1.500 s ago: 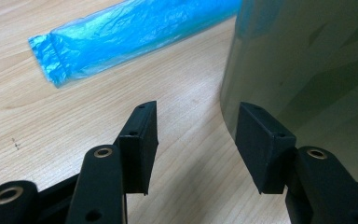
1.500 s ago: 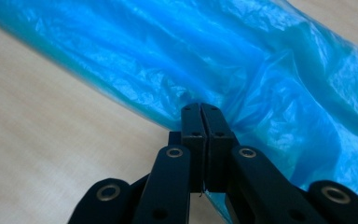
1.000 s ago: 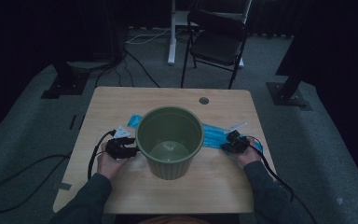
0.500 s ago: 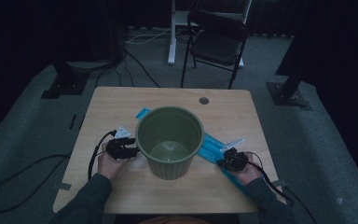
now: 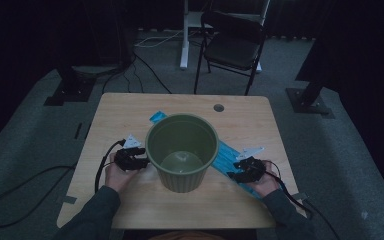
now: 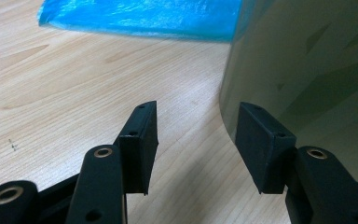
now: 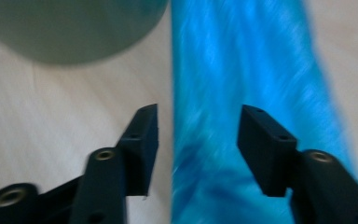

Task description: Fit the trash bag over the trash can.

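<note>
A green plastic bucket (image 5: pixel 182 150) stands upright and empty in the middle of the wooden table (image 5: pixel 125 115). A flat blue plastic bag (image 5: pixel 225 155) lies slantwise behind and under it, from far left to near right. My left gripper (image 5: pixel 142 162) rests just left of the bucket, open (image 6: pixel 196 140), with the bucket's wall (image 6: pixel 307 70) beside one jaw and the bag (image 6: pixel 144 18) beyond. My right gripper (image 5: pixel 232 176) hovers over the bag's near right end. Its jaws have just been opening and stand open (image 7: pixel 198 144) above the bag (image 7: pixel 242 70), not pinching it.
A round cable hole (image 5: pixel 218 107) sits near the table's far edge. A black folding chair (image 5: pixel 232 47) stands beyond the table. Black cables (image 5: pixel 102 167) trail from both grippers over the table's near corners. Bare wood lies in front of the bucket.
My right hand has come toward the near edge, and the blue bag's right end swung that way with it, from lying level to slanted. The left hand has kept still.
</note>
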The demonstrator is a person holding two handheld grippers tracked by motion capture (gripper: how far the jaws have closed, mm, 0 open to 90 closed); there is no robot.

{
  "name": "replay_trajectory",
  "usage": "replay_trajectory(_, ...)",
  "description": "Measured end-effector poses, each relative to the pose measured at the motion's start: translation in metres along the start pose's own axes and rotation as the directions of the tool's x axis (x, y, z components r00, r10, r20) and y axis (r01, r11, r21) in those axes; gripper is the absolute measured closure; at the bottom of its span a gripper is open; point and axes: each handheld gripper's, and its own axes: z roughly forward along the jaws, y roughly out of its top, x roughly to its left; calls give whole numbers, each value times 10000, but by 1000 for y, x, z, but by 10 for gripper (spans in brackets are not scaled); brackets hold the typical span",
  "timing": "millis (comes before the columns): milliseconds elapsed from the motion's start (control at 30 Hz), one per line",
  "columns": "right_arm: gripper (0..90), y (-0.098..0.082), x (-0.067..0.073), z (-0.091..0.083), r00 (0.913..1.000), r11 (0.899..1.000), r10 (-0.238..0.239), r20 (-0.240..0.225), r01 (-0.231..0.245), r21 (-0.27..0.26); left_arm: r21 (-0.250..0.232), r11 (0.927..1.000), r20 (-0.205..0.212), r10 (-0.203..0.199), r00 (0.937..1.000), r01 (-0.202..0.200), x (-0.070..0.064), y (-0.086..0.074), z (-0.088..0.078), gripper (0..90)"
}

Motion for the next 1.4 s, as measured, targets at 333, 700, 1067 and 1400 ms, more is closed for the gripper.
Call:
replay_trajectory(333,418,26,-41,16,9984,9994,326,463,-322,-94,-62,10000,-2,-45,10000,45,1,0,-1,489)
replay_trajectory(700,416,19,-68,28,9953,9959,876,420,-885,202,-41,10000,-13,-27,10000,27,0,0,-2,485)
replay_trajectory(1067,393,14,-69,41,9960,9939,884,-127,-873,672,-59,10000,-19,-11,10000,11,0,0,-2,482)
replay_trajectory(1400,384,11,-56,42,9999,9936,145,-85,-134,1120,-99,9999,-25,-47,10000,47,0,-1,-3,482)
